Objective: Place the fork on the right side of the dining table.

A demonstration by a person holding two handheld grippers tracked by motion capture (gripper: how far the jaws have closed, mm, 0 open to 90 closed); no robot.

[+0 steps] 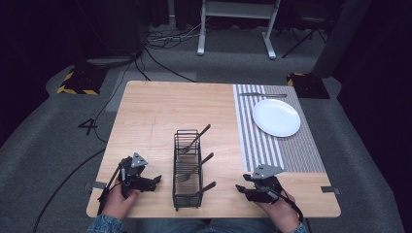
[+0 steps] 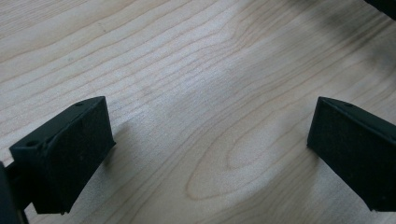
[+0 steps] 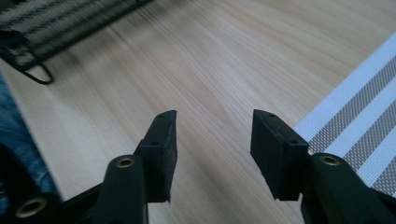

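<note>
2 open grippers [image 1: 156, 180] [image 1: 239, 188] flanking rack [image 1: 187, 167]

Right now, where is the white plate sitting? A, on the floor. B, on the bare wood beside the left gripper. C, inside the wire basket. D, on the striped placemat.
D: the white plate lies on the striped placemat at the table's far right, away from the wire basket.

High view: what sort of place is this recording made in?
Probably a lab or studio staged as a dining setup: hazard-taped stands, loose floor cables, and a wooden table with placemat and plate.
</note>
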